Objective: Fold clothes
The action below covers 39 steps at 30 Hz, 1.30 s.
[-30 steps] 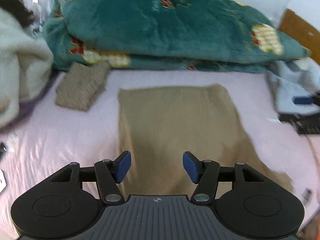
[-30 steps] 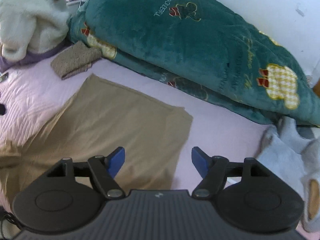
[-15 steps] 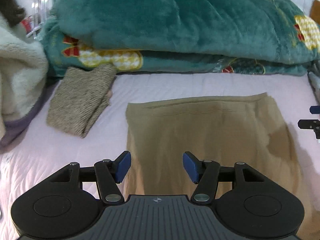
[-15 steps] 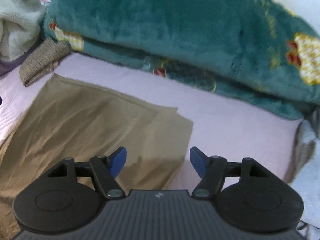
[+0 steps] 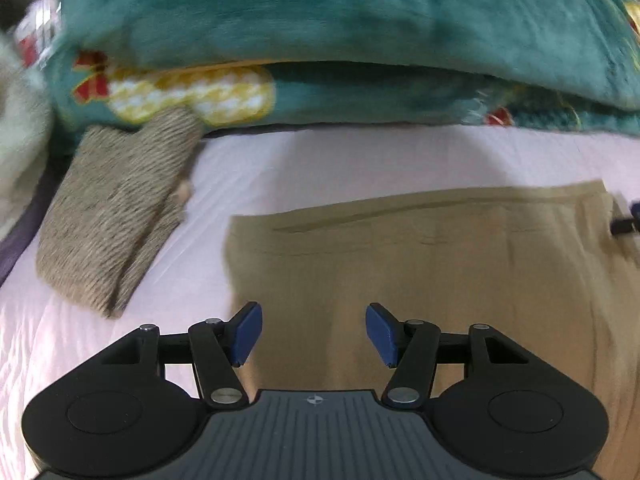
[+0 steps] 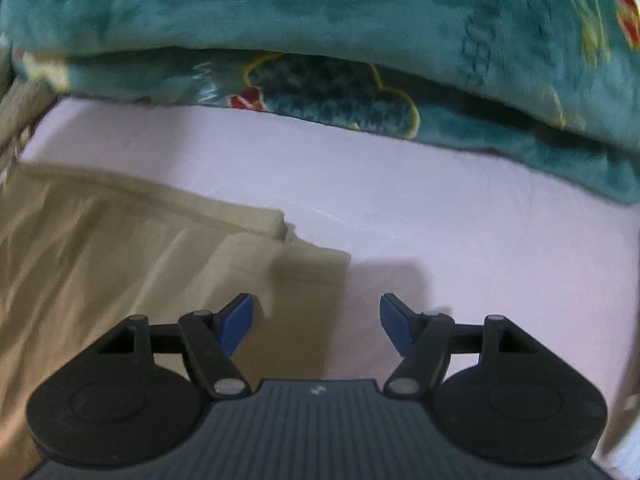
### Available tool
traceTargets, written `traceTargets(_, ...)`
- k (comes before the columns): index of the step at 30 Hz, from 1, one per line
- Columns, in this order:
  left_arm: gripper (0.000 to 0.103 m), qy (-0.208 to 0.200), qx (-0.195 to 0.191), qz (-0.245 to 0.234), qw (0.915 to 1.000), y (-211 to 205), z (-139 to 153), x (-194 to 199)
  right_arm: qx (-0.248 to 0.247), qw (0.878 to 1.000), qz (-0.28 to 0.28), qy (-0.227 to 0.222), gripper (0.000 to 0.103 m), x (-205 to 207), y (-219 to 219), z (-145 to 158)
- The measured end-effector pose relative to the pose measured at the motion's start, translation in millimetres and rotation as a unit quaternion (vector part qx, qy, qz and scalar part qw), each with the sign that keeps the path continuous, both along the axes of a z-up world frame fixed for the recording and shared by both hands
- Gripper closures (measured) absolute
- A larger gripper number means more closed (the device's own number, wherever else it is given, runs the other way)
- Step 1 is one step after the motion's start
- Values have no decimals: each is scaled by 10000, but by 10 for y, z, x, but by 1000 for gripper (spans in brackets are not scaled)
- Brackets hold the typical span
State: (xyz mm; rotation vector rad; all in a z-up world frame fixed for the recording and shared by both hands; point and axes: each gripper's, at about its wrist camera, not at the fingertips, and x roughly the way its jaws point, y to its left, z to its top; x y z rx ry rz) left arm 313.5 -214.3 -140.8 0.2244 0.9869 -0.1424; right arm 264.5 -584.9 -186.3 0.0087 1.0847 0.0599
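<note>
Pale pink bedding (image 5: 360, 160) fills the middle of both wrist views, with a thick teal fleece blanket (image 5: 340, 20), patterned in yellow check and red, piled across the top of each frame. On the sheet lies the garment to be folded, a tan cloth (image 5: 440, 264) spread flat; in the left wrist view it occupies the centre and lower right, its far hem running across the middle of the frame. In the right wrist view the same tan cloth (image 6: 120, 264) covers the lower left, its layered corner ending near the centre of the picture.

At the left of the left wrist view a folded grey-brown knit piece (image 5: 116, 216) lies on the sheet, apart from the tan cloth, its far end tucked against the blanket.

The left gripper (image 5: 314, 334) hangs over the near left part of the tan cloth, blue pads parted with nothing between them. The right gripper (image 6: 316, 322) hangs over the cloth's right edge, its left pad above tan fabric and its right pad above bare sheet; its pads are likewise spread and grip nothing. Both views are slightly blurred.
</note>
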Motion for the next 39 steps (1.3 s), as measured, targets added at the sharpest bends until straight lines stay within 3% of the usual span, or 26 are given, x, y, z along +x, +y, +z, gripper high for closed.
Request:
traceTargets(2, 43, 20, 39, -98, 9999, -77, -52, 58, 77, 9999, 95, 104, 33, 34, -1, -61)
traceTargets(4, 43, 22, -14, -119, 9999, -128, -72, 128, 186, 9995, 202, 147, 44, 33, 1, -108)
traceTargets(6, 43, -28, -18, -153, 9999, -188, -66, 162, 239, 9992, 309, 93, 86, 10, 6, -102)
traceTargets(8, 43, -82, 53, -137, 9999, -218, -69, 199, 227, 9987, 445, 63, 99, -14, 30, -64)
traceTargets(15, 43, 26, 428, 441, 9981, 48, -162, 416, 96, 9987, 450, -217, 100, -19, -104, 109)
traceTargets(19, 45, 230, 836, 627, 9943, 141, -342, 594, -210, 9991, 278, -247, 101, 47, -247, 178)
traceTargets(22, 43, 111, 1138, 686, 9911, 182, -392, 640, -461, 9987, 37, -191, 101, 98, -394, 179)
traceTargets(24, 45, 15, 1279, 738, 9890, 212, -365, 674, -917, 9953, -125, -283, 102, 93, -445, 198)
traceTargets(26, 45, 33, 1210, 874, 9888, 292, -324, 711, -1039, 9931, -297, -447, 102, 77, -523, 265)
traceTargets(30, 46, -65, 784, 716, 9943, 239, -112, 653, -558, 9964, -49, -633, 100, 59, -428, 472)
traceTargets(34, 44, 17, 313, 17, 9995, -75, 13, 564, -4, 9979, 530, -373, 99, 91, -46, 403)
traceTargets(36, 44, 254, 333, -153, 9990, -190, -114, 605, 119, 9968, 781, -144, 99, 106, 146, 271)
traceTargets(39, 41, 461, 671, -106, 9966, -199, -366, 667, -116, 9957, 901, 184, 99, 112, 261, 31)
